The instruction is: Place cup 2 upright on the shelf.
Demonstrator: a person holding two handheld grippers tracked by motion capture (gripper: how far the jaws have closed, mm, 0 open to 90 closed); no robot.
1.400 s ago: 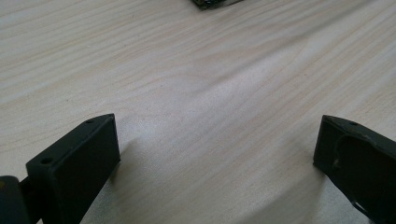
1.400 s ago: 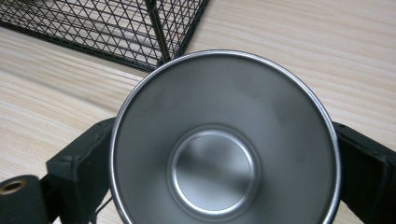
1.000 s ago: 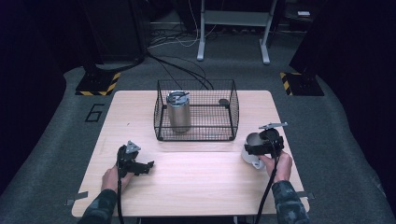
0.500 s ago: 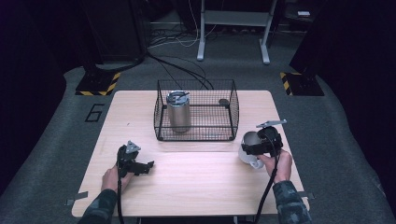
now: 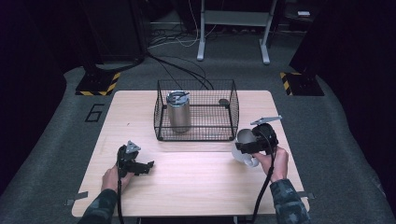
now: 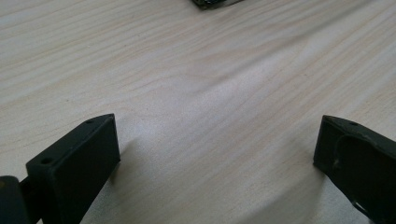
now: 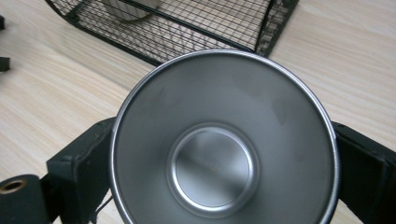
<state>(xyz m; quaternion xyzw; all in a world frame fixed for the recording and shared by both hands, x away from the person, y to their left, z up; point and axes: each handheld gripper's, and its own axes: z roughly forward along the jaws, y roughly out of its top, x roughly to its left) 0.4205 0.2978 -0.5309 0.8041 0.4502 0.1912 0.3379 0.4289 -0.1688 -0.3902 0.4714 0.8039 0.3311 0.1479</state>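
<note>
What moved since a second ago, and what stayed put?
The right gripper, shut on the metal cup, moved a little left, toward the wire basket. The left gripper stayed open and resting on the table. The steel tumbler stayed standing inside the basket.

High view was dim at the edges, floor near black from 9 through 3 o'clock; the table [image 5: 187,182] was evenly lit from above, image soft and low-res. Left gripper view was bright, with soft shadows under the jaws, and blurred at 12 o'clock. The cup [image 7: 224,144] showed soft grey glare, its rim sharp, the basket [image 7: 187,28] slightly blurred.
</note>
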